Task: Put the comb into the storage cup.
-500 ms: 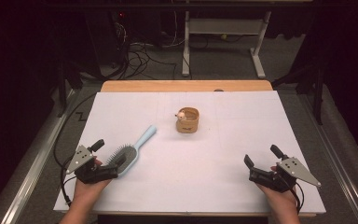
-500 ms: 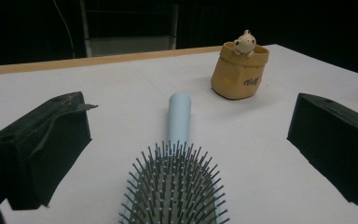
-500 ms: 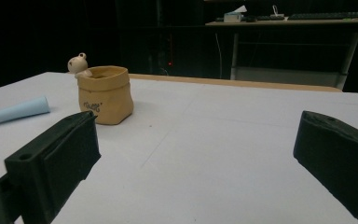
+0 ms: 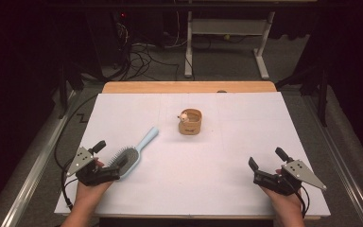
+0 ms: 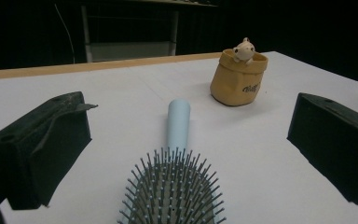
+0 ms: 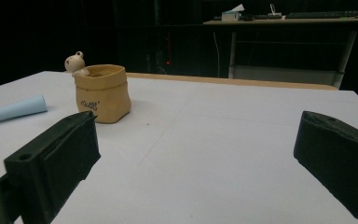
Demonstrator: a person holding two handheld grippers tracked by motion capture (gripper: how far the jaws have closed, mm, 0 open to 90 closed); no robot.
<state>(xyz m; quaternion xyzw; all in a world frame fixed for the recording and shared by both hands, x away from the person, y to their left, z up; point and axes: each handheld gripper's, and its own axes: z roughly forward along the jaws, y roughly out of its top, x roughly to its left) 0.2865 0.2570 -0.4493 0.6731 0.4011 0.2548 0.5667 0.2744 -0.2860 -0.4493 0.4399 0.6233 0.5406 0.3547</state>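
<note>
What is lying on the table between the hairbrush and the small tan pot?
Nothing: in the high view, bare white table separates the hairbrush from the tan pot.

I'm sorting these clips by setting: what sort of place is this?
Probably a lab or workshop recording station, not a home. A table under a plain white sheet holds just a hairbrush and a small tan pot; behind it are loose floor cables and a metal-legged workbench in a dark room.

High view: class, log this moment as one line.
left gripper: open, around pale blue plastic hairbrush | right gripper: open, empty | tan pot with small figure: mid-table, untouched
</note>
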